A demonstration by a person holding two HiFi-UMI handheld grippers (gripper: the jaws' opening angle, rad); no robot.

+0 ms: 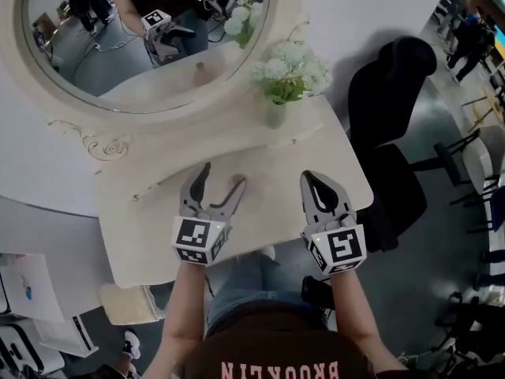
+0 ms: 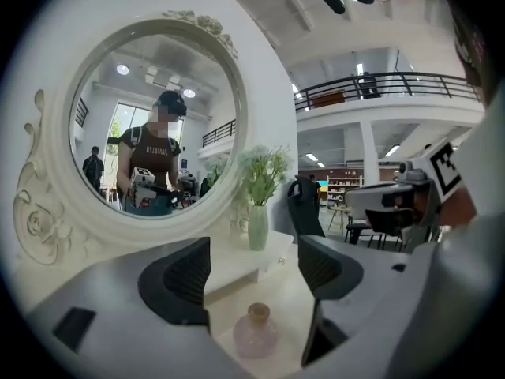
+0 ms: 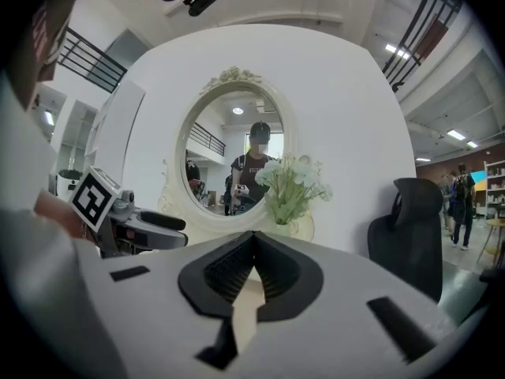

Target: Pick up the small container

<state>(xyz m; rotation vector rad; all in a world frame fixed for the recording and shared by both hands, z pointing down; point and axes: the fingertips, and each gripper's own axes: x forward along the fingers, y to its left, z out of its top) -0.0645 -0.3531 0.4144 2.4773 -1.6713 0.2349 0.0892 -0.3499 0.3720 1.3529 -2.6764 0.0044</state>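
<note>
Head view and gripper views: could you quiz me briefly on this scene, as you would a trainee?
1. True or false: the left gripper is open, not touching the small pink round glass bottle.
2. The right gripper is: A wide open; B closed, empty; C closed on a brush.
3. What fills the pale green vase on the cream dressing table?
Key: 1 true; 2 B; 3 white flowers.

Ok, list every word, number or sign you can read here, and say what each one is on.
"BROOKLYN": on the person's dark shirt, upside down in the head view.
Cubes on the left gripper and right gripper: black-and-white square patterns only, no letters.
Papers at lower left: print too small to read.
Shirt print reflected in the mirror: too blurred to read.
</note>
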